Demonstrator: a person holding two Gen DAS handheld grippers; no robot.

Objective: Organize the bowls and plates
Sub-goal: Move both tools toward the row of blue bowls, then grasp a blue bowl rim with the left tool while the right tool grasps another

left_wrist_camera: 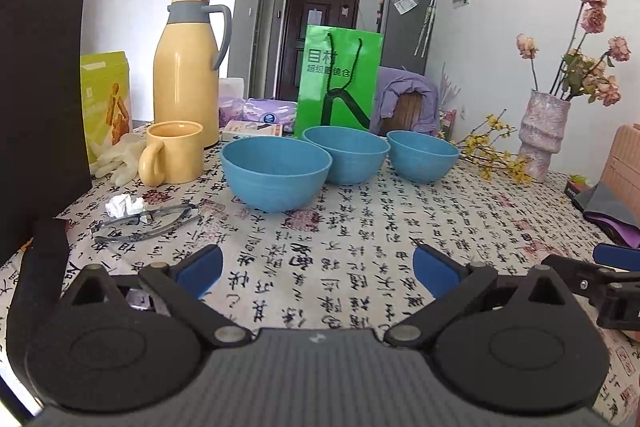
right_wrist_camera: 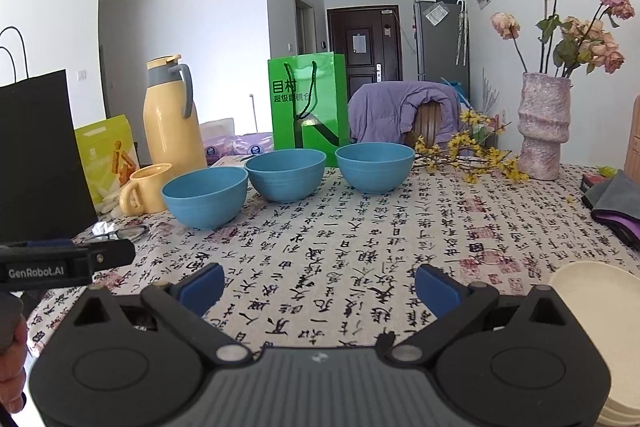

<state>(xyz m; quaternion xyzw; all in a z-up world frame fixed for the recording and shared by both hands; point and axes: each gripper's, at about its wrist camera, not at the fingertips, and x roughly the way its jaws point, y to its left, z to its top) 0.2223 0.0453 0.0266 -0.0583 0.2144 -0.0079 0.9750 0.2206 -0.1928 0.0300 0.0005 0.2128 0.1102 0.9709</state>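
Note:
Three blue bowls stand in a row on the patterned tablecloth: a left bowl (left_wrist_camera: 276, 173) (right_wrist_camera: 205, 195), a middle bowl (left_wrist_camera: 346, 153) (right_wrist_camera: 285, 174) and a right bowl (left_wrist_camera: 422, 155) (right_wrist_camera: 375, 166). A stack of cream plates (right_wrist_camera: 600, 327) lies at the near right, beside my right gripper. My left gripper (left_wrist_camera: 318, 273) is open and empty, low over the cloth well short of the bowls. My right gripper (right_wrist_camera: 319, 291) is open and empty too, also short of the bowls.
A yellow mug (left_wrist_camera: 174, 151), yellow thermos (left_wrist_camera: 186, 67), black bag (left_wrist_camera: 40, 99), glasses (left_wrist_camera: 146, 221) and crumpled tissue (left_wrist_camera: 124, 205) sit at the left. A green bag (left_wrist_camera: 340, 83) stands behind the bowls. A vase of dried flowers (right_wrist_camera: 544, 127) and folded cloths (right_wrist_camera: 616, 207) are at the right.

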